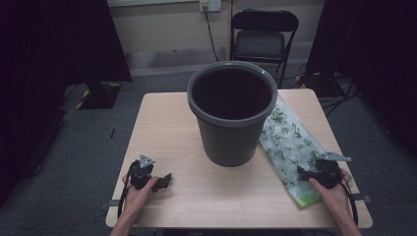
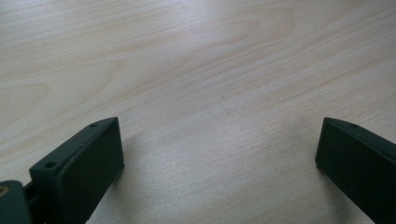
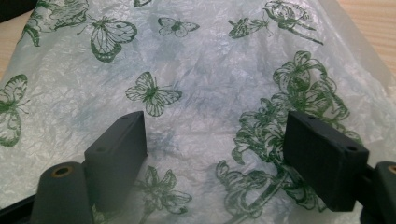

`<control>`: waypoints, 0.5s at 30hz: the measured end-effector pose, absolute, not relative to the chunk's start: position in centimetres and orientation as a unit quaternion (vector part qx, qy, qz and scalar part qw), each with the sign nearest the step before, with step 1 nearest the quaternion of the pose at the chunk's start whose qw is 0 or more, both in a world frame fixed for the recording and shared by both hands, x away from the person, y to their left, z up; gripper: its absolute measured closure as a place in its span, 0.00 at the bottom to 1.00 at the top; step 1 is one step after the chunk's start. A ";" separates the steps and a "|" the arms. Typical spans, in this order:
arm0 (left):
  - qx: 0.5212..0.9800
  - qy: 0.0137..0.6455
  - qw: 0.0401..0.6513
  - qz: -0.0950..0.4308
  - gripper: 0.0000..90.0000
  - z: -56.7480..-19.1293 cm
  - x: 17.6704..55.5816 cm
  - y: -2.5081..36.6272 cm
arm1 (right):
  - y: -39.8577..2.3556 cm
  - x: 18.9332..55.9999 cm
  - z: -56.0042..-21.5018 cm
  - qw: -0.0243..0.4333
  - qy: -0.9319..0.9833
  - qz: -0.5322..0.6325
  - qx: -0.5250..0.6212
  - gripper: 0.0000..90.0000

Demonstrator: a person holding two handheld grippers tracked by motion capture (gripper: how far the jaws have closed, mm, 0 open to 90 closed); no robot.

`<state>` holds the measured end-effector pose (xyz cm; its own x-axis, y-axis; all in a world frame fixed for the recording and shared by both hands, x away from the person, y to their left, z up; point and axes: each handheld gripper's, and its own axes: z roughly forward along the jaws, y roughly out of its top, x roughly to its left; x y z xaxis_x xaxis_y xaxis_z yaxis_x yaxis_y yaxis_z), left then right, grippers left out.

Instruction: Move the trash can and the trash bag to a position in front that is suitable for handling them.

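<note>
Right tongs hover wide open over the flat butterfly-print bag beside the grey bin on the worktop; left tongs gape, empty. Bin apparently still unlined.

Open gripper over printed bag

1 bin, 1 bag, 2 tools

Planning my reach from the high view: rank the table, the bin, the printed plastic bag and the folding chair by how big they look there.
1. Table, largest.
2. Bin.
3. Printed plastic bag, long and flat beside the bin; part of it lies behind the bin, so second versus third is unsure.
4. Folding chair, looks smallest, though it stands farthest from the camera.
</note>
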<state>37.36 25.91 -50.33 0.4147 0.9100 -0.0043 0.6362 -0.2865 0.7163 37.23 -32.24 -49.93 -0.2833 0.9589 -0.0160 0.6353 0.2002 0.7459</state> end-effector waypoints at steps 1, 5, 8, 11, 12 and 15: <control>0.774 0.500 0.328 0.208 0.00 -50.3 37.3 25.9 | -32.3 37.2 -49.9 0.248 0.735 0.324 0.541 0.23; 0.769 0.508 0.330 0.206 0.04 -50.2 37.2 25.9 | -32.2 37.1 -49.5 0.250 0.746 0.314 0.531 0.21; 0.771 0.510 0.322 0.207 0.08 -49.9 37.3 25.9 | -31.8 37.2 -48.6 0.259 0.747 0.322 0.521 0.23; 0.760 0.521 0.331 0.206 0.21 -49.5 37.5 25.8 | -31.2 37.8 -47.4 0.256 0.746 0.339 0.513 0.25; 0.761 0.519 0.331 0.205 0.18 -49.3 37.6 25.8 | -31.0 38.0 -47.2 0.257 0.747 0.340 0.511 0.25; 0.754 0.519 0.346 0.206 0.18 -48.5 37.8 25.3 | -29.8 38.7 -46.4 0.257 0.750 0.352 0.498 0.26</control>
